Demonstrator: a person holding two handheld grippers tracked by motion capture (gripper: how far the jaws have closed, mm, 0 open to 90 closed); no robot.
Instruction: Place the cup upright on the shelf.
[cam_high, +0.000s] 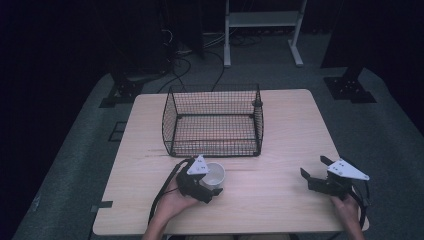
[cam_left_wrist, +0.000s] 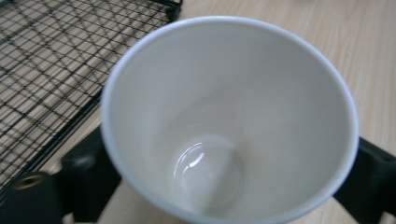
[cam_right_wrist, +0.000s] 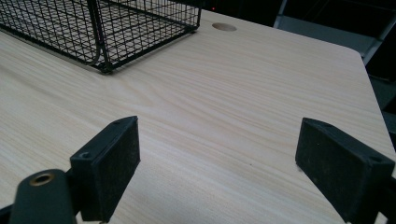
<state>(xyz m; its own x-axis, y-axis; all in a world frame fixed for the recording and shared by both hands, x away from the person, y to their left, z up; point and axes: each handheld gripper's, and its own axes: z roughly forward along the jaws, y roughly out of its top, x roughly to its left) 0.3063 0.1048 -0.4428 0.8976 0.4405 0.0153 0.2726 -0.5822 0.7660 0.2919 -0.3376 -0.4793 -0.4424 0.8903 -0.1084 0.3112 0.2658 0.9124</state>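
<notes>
Sitting on 1 wooden table (cam_high: 280, 135) are 1 black wire basket (cam_high: 213, 120) and 1 white cup (cam_high: 214, 175). 2 grippers are showing: 1 left gripper (cam_high: 210, 184) and 1 right gripper (cam_high: 315, 167). 2 hands are holding them.

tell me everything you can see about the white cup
The white cup is a plain tapered cup, looking like paper or thin plastic, with a rolled rim and an empty, glossy bottom. It stands upright on the table, just in front of the wire basket. The left gripper has its fingers against both sides.
</notes>
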